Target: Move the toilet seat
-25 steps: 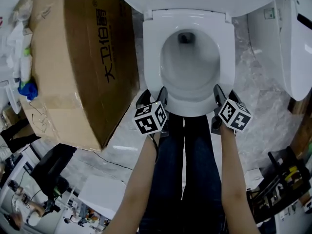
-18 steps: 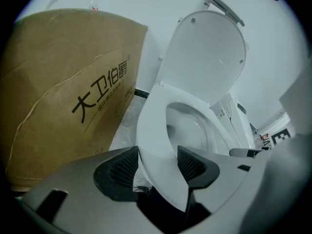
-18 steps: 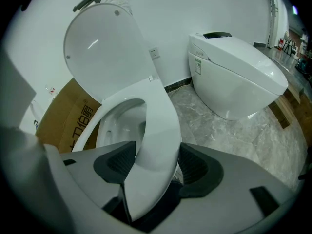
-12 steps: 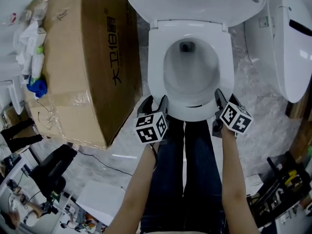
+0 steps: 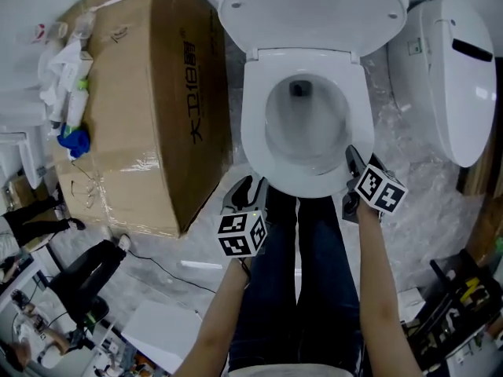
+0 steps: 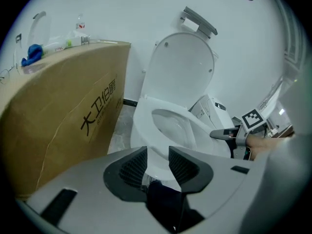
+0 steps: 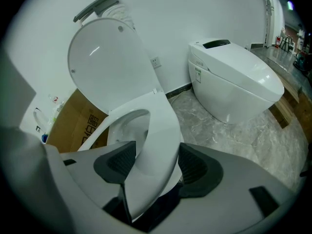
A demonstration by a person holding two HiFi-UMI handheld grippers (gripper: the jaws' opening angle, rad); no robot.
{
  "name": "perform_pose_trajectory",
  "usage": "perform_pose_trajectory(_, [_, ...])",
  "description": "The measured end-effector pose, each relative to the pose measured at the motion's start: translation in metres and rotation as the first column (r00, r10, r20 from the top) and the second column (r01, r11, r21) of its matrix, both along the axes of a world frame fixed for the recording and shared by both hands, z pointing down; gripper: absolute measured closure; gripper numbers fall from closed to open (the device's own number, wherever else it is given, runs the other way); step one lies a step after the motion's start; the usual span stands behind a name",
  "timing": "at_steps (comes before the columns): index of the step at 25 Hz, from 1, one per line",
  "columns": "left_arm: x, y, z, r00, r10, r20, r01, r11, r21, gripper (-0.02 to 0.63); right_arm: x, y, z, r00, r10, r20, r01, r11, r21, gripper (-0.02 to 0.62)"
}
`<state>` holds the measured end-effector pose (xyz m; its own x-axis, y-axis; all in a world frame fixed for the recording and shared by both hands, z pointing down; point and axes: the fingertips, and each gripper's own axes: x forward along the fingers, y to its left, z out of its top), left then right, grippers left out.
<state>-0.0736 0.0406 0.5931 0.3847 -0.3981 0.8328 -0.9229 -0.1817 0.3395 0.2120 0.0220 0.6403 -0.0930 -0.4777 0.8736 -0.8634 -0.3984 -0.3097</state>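
Raising the toilet seat (image 5: 253,132) by its front rim.
The right gripper (image 5: 350,181) clamps it at frame centre. The left gripper (image 5: 250,191), lower left of it, holds nothing, its half-open jaws just closing. Next: swing the seat up toward the raised lid (image 5: 314,6).

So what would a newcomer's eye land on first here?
The white toilet in the middle, its lid raised, and at its near edge the right gripper, jaws clamped on the tilted toilet seat. A big cardboard box with printed characters stands left of it, and a second toilet stands to the right.
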Motion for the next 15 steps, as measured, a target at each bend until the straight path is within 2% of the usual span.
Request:
perform_pose_trajectory(4, [0.009,0.016,-0.016,0.999,0.035,0.006,-0.035,0.999,0.007,0.480,0.002,-0.008,-0.017,1.000,0.012,0.002,-0.012,1.000,0.025,0.313])
perform_pose_trajectory(11, [0.042,0.034,-0.032,0.985,0.170,0.003,-0.170,0.985,0.023,0.504,0.003,-0.020,-0.037,1.000,0.019,0.013,-0.019,0.999,0.035,0.313])
perform_pose_trajectory(15, [0.055,0.031,-0.044,0.984,0.177,-0.015,-0.176,0.984,0.031,0.558,0.005,-0.027,-0.049,0.999,0.026,0.023,-0.027,0.999,0.039,0.313])
